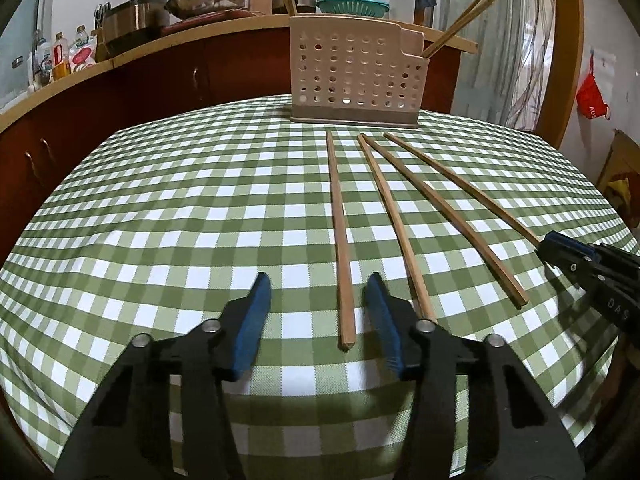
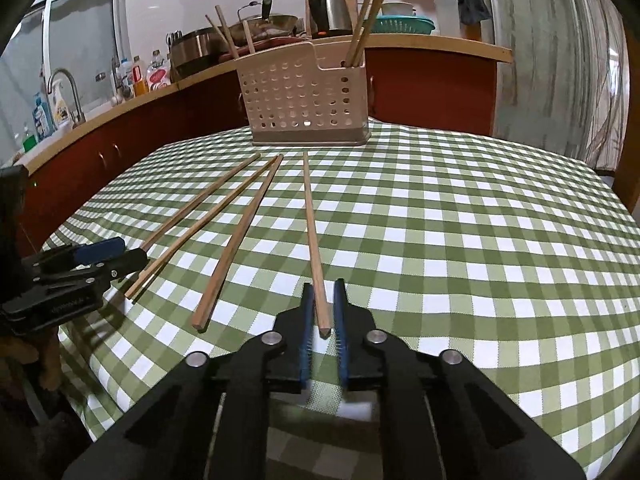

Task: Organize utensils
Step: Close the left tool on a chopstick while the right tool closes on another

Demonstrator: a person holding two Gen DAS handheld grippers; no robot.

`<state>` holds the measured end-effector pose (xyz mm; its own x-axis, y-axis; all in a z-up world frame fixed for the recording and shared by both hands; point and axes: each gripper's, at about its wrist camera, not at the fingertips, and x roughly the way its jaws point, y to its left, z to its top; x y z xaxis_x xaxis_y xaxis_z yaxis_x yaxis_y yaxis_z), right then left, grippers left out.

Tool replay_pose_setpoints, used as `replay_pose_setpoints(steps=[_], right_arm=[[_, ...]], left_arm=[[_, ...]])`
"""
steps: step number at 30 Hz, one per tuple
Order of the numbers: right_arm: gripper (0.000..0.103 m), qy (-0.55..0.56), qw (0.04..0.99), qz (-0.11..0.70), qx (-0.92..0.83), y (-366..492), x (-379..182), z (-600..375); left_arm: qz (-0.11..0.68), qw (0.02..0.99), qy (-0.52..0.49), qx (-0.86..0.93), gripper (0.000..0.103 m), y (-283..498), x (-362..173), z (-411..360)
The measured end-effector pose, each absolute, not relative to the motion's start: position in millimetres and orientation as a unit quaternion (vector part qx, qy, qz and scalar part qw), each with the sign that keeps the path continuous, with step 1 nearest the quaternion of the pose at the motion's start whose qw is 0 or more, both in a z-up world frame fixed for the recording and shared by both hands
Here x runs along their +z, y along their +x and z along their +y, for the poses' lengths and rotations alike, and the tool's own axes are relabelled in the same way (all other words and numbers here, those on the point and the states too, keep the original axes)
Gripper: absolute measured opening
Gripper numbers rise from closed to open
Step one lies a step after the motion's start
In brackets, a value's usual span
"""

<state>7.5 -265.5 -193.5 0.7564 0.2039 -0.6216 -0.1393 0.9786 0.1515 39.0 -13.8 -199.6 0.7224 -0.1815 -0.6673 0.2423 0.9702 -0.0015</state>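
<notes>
While the left tool (image 1: 318,286) stands open around one chopstick (image 1: 340,236), the right tool (image 2: 323,294) grips another chopstick (image 2: 314,240) on the desk (image 2: 460,240).

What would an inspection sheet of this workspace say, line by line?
Surface: green checked tablecloth, flat.
Job's things: perforated holder at the far edge, some chopsticks already standing in it; four chopsticks lying loose in front of it.
Clutter: nothing seen on the table.
Grippers: left gripper open, leftmost chopstick between its fingers, untouched; right gripper closed on the rightmost chopstick near its end.
Cables: nothing seen.
Surroundings: counter behind with pots, kettle, bottles, faucet.
</notes>
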Motion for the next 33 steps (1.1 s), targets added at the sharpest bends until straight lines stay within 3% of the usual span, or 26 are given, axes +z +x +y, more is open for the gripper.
replay_pose_setpoints(steps=[5, 11, 15, 33], right_arm=[[0.023, 0.045, 0.938, 0.330, 0.096, 8.1, -193.9, -261.9], [0.023, 0.041, 0.939, 0.327, 0.099, 7.9, -194.8, -259.5], [0.009, 0.048, 0.937, 0.331, 0.100, 9.8, -196.5, -261.8], [0.007, 0.029, 0.963, 0.254, 0.089, -11.7, -143.5, -264.5]], left_arm=[[0.348, 0.930, 0.037, -0.112, 0.021, 38.4, -199.0, -10.5], [0.344, 0.930, 0.044, -0.122, 0.007, 36.4, -199.4, -14.6], [0.345, 0.930, 0.043, -0.124, 0.007, 36.2, -199.0, -15.5], [0.293, 0.946, 0.035, -0.133, 0.007, 22.3, -159.1, -10.0]])
